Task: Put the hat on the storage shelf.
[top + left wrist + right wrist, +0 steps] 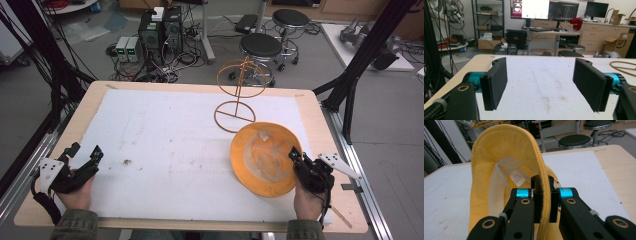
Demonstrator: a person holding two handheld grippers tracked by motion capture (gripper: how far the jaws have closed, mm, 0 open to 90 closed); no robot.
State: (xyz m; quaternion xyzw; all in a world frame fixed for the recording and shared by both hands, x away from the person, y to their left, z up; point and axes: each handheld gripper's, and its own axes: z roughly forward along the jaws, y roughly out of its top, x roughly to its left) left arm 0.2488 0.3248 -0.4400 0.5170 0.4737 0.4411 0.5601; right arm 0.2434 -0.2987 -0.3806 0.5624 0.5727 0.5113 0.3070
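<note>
A yellow brimmed hat [262, 157] lies upside down at the right of the white mat, its pale lining and label facing up. My right gripper [295, 159] is shut on the hat's brim at its right edge. In the right gripper view the brim [499, 150] curls up between the two closed jaws of my right gripper [543, 195]. An orange wire hat stand [240, 90] stands upright just beyond the hat. My left gripper [86, 152] rests open at the table's left front, and in its own view my left gripper [544, 82] has nothing between its black pads [496, 82].
The white mat [165, 145] covers most of the wooden table [75, 125]. Some small dark specks [126, 162] lie on the mat's left half. Beyond the table stand black stools [261, 46], computer boxes [160, 30] and tangled cables on the floor.
</note>
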